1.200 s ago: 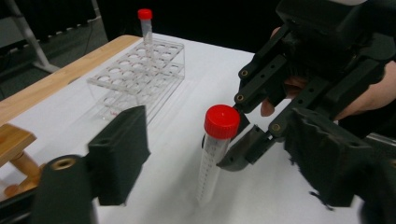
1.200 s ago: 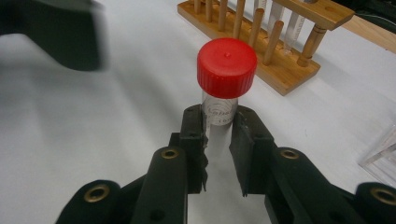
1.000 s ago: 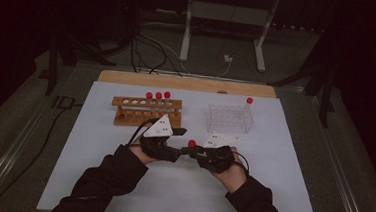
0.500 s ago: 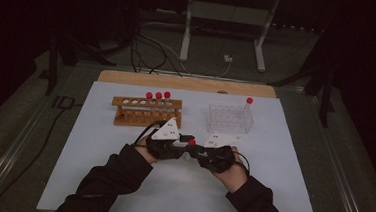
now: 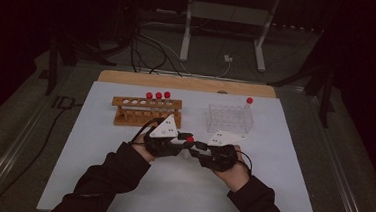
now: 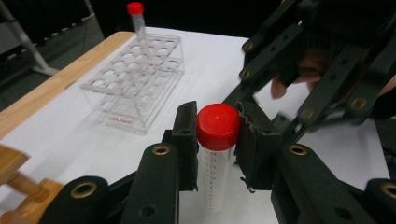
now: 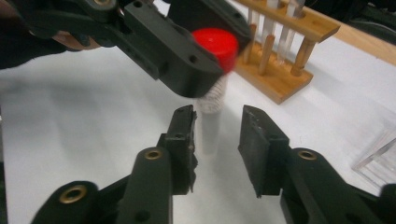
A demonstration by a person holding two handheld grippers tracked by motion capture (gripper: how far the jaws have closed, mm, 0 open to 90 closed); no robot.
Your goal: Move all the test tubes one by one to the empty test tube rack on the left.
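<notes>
Red-capped tube (image 6: 217,140) is clamped in the left tool (image 6: 215,135), the right tool (image 7: 217,135) opening off it, clear rack (image 5: 229,118) still ahead.

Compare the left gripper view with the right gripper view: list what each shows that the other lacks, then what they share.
Left gripper view: the clear plastic tube rack with one red-capped tube standing in it, and the left gripper shut on the red cap of the clear graduated tube.

Right gripper view: the wooden rack's upright tubes, and the right gripper, whose jaws have just been opening, apart around that tube's lower body without pressing it.

Shared: the held tube, the white table cover, part of the wooden rack, and the opposite gripper.
</notes>
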